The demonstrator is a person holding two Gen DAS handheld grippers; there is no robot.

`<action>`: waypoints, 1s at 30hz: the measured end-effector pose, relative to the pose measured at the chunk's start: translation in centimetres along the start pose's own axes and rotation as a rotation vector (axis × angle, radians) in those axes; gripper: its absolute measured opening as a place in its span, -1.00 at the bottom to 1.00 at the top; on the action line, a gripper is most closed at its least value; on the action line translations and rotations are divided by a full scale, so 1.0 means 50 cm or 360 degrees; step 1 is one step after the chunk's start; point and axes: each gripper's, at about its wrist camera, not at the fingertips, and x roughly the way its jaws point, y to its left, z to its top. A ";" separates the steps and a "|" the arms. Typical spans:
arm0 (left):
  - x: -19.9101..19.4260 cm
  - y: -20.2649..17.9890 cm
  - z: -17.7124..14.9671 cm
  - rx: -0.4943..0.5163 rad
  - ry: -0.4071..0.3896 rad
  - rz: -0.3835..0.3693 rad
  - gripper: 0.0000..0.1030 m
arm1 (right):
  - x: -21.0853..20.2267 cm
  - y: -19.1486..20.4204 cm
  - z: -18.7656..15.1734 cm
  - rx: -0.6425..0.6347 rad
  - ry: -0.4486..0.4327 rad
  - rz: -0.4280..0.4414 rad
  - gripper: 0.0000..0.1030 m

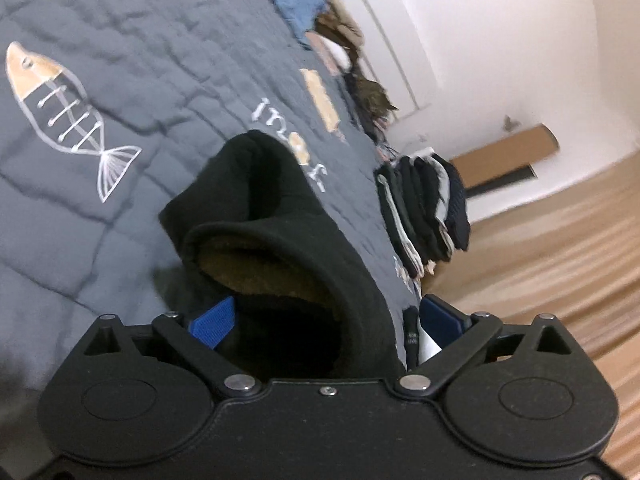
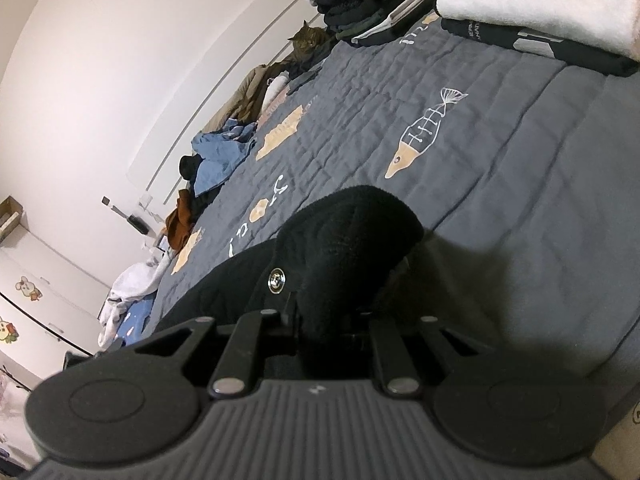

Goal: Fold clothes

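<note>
We judged the black fleece garment (image 1: 280, 216) soft, thick and light, so it would sag; its hemmed edge seemed the best hold. It lay on the grey quilt (image 1: 140, 40) of the bed. The left gripper (image 1: 326, 320) had wide jaws around loose cloth; the right gripper (image 2: 320, 320) had jaws closed on a fold.

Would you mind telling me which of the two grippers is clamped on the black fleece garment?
The right gripper: its jaws are shut on the black fleece garment. The left gripper has blue pads spread wide around the fabric.
</note>
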 end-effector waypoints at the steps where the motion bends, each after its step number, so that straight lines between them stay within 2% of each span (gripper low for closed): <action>1: 0.007 0.003 -0.001 -0.0012 0.0015 0.0027 0.89 | 0.000 -0.002 0.000 -0.0002 0.0004 -0.0001 -0.73; 3: 0.024 0.006 -0.006 -0.0021 0.0088 0.0077 0.89 | 0.000 -0.006 0.000 0.0003 0.0015 -0.0001 -0.73; 6: 0.041 0.011 -0.014 -0.0015 0.0126 0.0115 0.89 | -0.002 -0.015 0.003 0.0017 0.0032 0.0001 -0.72; 11: 0.025 -0.002 -0.006 0.0014 -0.0030 0.0078 0.84 | -0.004 -0.019 -0.001 0.0011 0.0044 0.0005 -0.72; 13: 0.025 -0.005 -0.005 0.0018 -0.0066 0.0095 0.70 | -0.004 -0.020 -0.004 0.0003 0.0053 0.0006 -0.72; 14: 0.028 -0.005 -0.006 0.0026 -0.0065 0.0120 0.52 | -0.005 -0.021 -0.005 0.0003 0.0058 0.0005 -0.72; 16: 0.033 -0.006 -0.005 0.0055 -0.0089 0.0139 0.33 | -0.004 -0.024 -0.009 -0.0002 0.0079 0.0008 -0.71; 17: 0.035 -0.007 -0.004 0.0068 -0.0098 0.0135 0.07 | -0.004 -0.026 -0.010 -0.0005 0.0090 0.0010 -0.71; 18: 0.041 -0.013 -0.002 0.0083 -0.0097 0.0118 -0.28 | -0.004 -0.027 -0.011 -0.0007 0.0091 0.0014 -0.71; 20: 0.042 -0.026 -0.003 0.0145 -0.0123 0.0109 -0.62 | -0.003 -0.029 -0.010 -0.0010 0.0102 0.0025 -0.71; 23: 0.033 -0.052 -0.008 0.0244 -0.0183 0.0093 -0.73 | 0.001 -0.037 -0.010 0.0045 0.0117 0.0050 -0.71; 30: -0.047 -0.119 -0.034 0.0433 -0.0312 0.0001 -0.77 | 0.001 -0.042 0.004 0.0148 0.0070 0.0072 -0.75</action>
